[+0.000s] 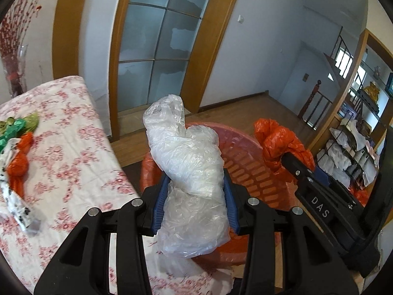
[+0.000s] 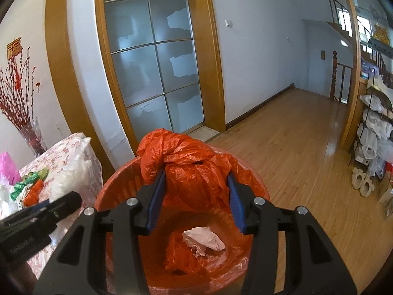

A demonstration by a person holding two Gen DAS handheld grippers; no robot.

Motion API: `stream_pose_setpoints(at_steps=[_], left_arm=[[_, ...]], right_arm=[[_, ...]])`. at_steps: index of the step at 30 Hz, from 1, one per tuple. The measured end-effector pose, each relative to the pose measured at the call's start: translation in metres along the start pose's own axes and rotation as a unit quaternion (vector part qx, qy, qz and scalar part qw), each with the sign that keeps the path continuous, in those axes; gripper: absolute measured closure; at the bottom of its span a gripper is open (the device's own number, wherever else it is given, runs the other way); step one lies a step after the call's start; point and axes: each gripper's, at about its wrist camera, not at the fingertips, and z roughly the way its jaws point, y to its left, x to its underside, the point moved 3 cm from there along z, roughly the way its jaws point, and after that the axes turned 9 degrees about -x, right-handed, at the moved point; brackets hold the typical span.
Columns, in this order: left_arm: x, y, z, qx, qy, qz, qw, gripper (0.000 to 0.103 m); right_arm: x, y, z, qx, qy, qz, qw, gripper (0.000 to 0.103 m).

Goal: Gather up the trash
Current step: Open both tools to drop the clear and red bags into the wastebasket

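My left gripper (image 1: 195, 191) is shut on a crumpled clear plastic bag (image 1: 186, 152), held above the near rim of the red waste basket (image 1: 248, 169). My right gripper (image 2: 195, 184) is shut on a knotted orange plastic bag (image 2: 189, 167), held over the same basket (image 2: 118, 189); this bag also shows in the left wrist view (image 1: 277, 142). Inside the basket lie an orange bag (image 2: 181, 253) and a crumpled white paper (image 2: 203, 241). More trash stays on the table: green and orange bags (image 1: 17, 135) and a white printed wrapper (image 1: 14, 206).
The table with a floral cloth (image 1: 73, 147) stands left of the basket. A vase with red branches (image 2: 27, 123) stands at its back. A glass door (image 2: 157, 56) is behind. Wooden floor (image 2: 294, 152) stretches right to a rack with bags (image 2: 375, 132).
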Motion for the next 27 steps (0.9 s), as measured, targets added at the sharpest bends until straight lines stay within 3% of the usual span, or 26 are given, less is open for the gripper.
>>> stream_pose_setpoints(at_steps=[5,12,27], left_arm=[[0.001,-0.006,0.013,0.006,0.015,0.007,0.9998,0.061],[0.005,-0.003,0.022,-0.006,0.027,0.011,0.9996,0.04],[0.015,0.054,-0.003,-0.097,0.018,-0.02,0.9949,0.039]], right_arm=[[-0.002,-0.006,0.004,-0.001,-0.004,0.007,1.0,0.052],[-0.003,-0.012,0.007,-0.003,-0.006,0.02,1.0,0.041],[0.002,0.001,0.006,-0.01,0.006,0.003,1.0,0.038]])
